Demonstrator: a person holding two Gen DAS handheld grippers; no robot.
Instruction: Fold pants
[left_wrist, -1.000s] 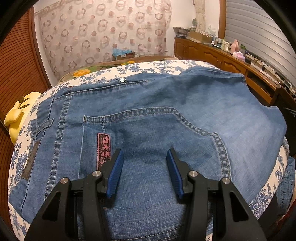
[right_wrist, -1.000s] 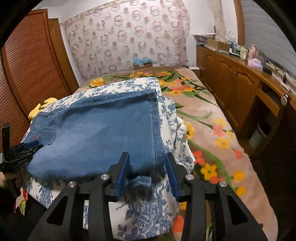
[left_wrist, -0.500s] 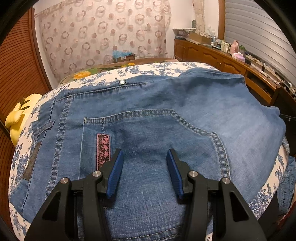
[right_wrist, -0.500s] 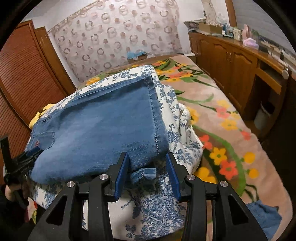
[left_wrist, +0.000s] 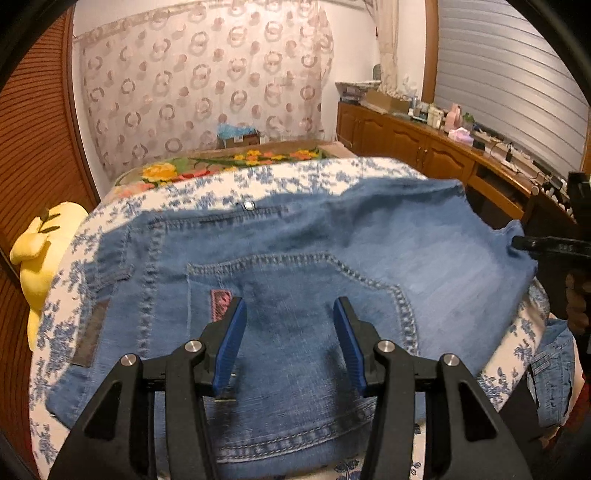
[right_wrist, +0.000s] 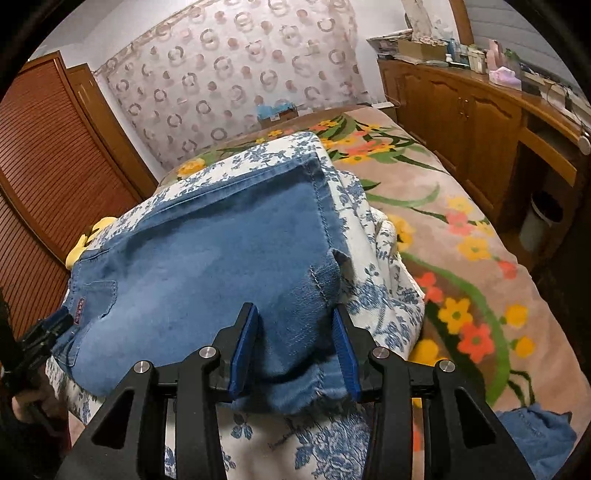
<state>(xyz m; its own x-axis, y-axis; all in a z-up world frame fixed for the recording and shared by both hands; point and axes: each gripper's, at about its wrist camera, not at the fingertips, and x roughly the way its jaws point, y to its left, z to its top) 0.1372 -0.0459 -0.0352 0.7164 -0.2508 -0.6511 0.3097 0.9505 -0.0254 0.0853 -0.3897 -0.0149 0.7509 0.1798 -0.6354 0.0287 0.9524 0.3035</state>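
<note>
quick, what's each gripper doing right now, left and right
Left gripper: open above the jeans, holding nothing.
Right gripper: closing, jeans hem between its jaws.

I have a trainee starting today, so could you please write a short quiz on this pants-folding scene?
1. True or false: the jeans lie on a blue-and-white floral cloth.
2. Which end of the jeans sits between the fingers of the right gripper: A waistband, B frayed leg hem, C belt loop?
3. Which colour is the soft toy at the left edge of the left wrist view?

Key:
1. True.
2. B: denim of the frayed leg end fills the gap as the jaws are closing.
3. Yellow.
</note>
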